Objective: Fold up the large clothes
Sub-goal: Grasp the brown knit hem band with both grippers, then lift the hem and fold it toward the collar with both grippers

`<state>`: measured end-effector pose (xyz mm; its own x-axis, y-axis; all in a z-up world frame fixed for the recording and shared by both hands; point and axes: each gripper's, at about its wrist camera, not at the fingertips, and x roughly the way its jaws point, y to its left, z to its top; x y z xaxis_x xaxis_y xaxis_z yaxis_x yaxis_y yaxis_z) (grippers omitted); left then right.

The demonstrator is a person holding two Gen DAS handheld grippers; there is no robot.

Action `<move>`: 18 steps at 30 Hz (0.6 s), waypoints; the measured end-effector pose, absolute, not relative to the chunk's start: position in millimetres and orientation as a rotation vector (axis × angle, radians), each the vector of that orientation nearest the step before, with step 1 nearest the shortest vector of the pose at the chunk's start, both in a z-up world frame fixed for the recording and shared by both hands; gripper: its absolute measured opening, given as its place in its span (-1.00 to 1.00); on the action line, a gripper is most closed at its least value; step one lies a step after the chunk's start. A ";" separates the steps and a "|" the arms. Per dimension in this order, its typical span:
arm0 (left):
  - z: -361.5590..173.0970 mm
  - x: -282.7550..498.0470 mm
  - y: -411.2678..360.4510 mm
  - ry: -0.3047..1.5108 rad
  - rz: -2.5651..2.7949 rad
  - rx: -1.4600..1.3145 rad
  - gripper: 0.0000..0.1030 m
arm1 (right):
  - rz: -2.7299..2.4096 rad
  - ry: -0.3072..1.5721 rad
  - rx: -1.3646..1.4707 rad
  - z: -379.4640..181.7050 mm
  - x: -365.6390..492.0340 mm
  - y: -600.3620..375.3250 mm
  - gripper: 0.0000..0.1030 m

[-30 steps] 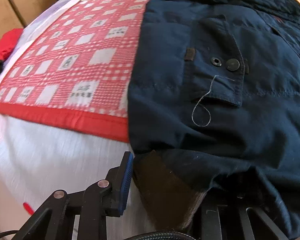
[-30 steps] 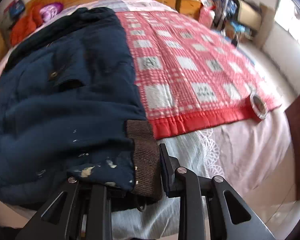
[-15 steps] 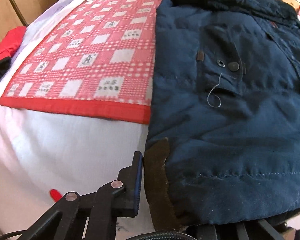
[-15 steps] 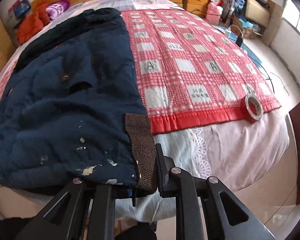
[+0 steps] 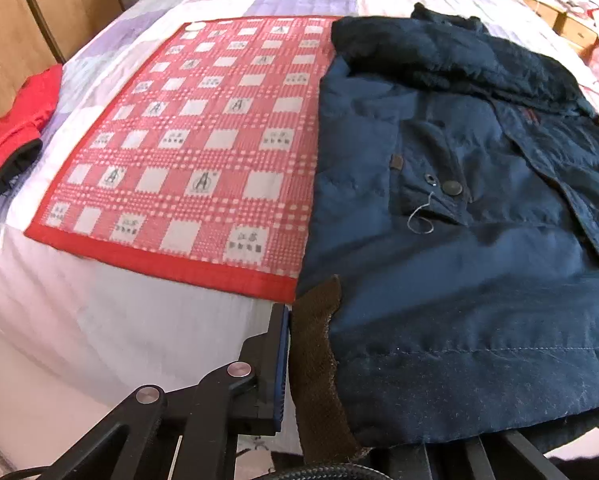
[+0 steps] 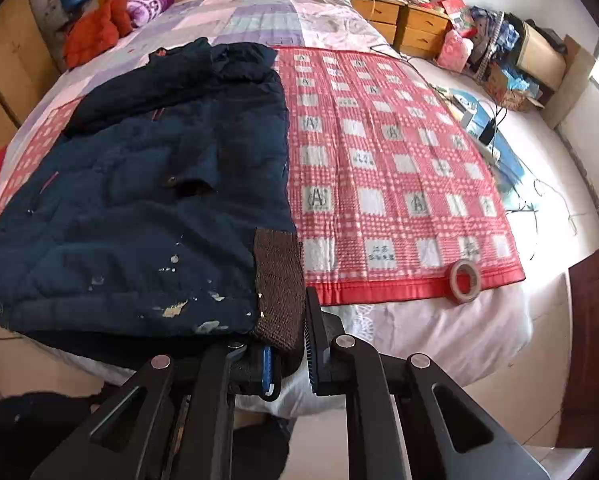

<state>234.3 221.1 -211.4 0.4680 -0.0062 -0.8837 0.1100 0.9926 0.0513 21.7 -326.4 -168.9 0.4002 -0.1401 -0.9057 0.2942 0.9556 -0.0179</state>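
I've got the navy jacket (image 5: 459, 240) by its bottom hem, one corner in each claw. It lies flat on the bed, collar toward the headboard, hem at the foot edge, so its long axis runs straight away from me. My left gripper (image 5: 295, 380) is clenched on the brown knit cuff (image 5: 315, 360) at the hem's left corner; only one blue-padded finger shows, the other is hidden under cloth. My right gripper (image 6: 287, 352) is clamped on the other brown cuff (image 6: 279, 288) at the right corner, both pads squeezing it. Jaws on both sides have just been closing, fabric between them.

Both hands are equally near, so I judge the fold goes forward: hem carried up and over toward the collar.

Around it: the red checked mat (image 6: 399, 168) under the jacket, a roll of red tape (image 6: 465, 281) on the mat's near right corner, clear of the path. A red garment (image 5: 15, 132) sits at the bed's left edge, orange clothing (image 6: 95, 36) near the headboard. Nothing blocks the way.
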 end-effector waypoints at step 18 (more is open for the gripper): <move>-92.0 341.8 204.9 1.055 -0.165 0.143 -0.74 | -0.235 1.020 0.034 -23.1 101.4 -328.3 -0.74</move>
<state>341.8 204.9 -92.0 0.4831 -0.0665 -0.8730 0.2037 0.9783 0.0382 101.4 -328.3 -23.1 0.5008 -0.1790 -0.8468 0.2103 0.9742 -0.0816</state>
